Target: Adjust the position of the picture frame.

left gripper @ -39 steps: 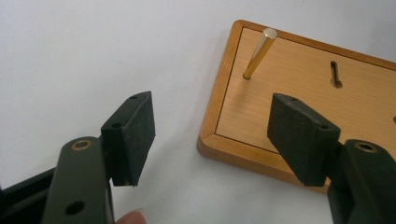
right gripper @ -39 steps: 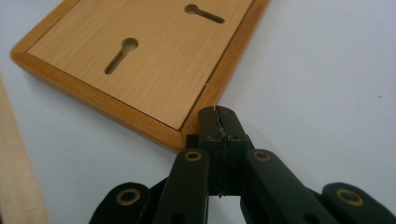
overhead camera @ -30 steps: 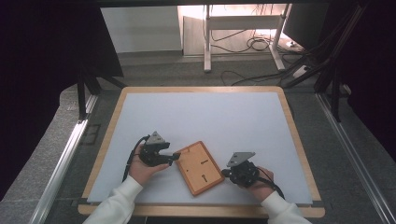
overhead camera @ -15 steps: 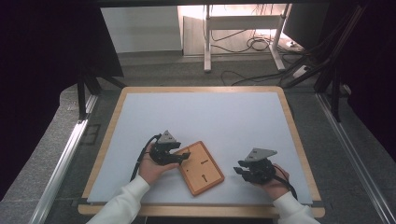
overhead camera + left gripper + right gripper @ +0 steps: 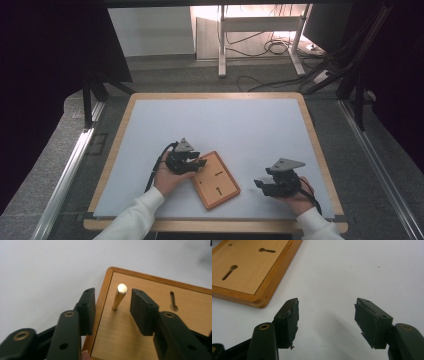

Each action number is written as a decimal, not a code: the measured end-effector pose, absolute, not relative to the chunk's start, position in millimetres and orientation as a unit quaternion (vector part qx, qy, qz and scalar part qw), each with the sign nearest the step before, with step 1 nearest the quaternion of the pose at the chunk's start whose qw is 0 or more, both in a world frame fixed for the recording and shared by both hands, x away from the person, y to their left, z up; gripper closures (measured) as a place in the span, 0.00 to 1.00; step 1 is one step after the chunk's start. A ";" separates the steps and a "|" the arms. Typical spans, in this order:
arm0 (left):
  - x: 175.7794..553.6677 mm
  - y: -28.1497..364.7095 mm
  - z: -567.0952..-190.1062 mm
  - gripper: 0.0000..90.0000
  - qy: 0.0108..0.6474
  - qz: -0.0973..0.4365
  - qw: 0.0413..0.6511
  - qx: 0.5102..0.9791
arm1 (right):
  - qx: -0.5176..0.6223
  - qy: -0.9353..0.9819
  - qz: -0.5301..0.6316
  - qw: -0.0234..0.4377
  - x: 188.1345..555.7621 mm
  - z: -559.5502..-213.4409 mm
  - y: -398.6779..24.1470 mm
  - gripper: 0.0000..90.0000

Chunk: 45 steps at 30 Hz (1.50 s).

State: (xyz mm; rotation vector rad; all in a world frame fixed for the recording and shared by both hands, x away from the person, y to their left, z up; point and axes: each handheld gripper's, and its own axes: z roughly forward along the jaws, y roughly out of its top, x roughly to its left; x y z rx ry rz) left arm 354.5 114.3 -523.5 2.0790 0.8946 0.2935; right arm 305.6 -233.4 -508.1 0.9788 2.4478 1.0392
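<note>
Two grippers logged, one wooden board, one brass peg.

- Board: flat on white mat, near its front edge, left of centre, set askew. Two keyhole slots seen in the right gripper view.
- Peg: upright in the board beside its raised rim, leaning a little.
- Left gripper: over the board's left corner, jaws half apart and just been closing, peg between them, pads not yet pressing on it.
- Right gripper: over bare mat toward the front right corner, well apart from the board, jaws spread and just been opening, nothing between them.

Progress, as judged: peg approached and bracketed; clamping and whatever follows for the peg left to do.
</note>
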 end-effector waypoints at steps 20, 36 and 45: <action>383.7 94.3 -511.7 0.93 0.292 0.119 0.411 0.856 | 0.347 0.849 0.363 0.163 306.0 -506.2 -235.2 0.40; 406.3 70.5 -516.9 0.93 0.286 0.100 0.414 0.858 | 0.339 0.853 0.362 0.160 304.9 -507.9 -229.9 0.40; 409.1 58.2 -517.4 0.93 0.283 0.095 0.421 0.857 | 0.339 0.855 0.359 0.159 305.8 -509.3 -230.0 0.40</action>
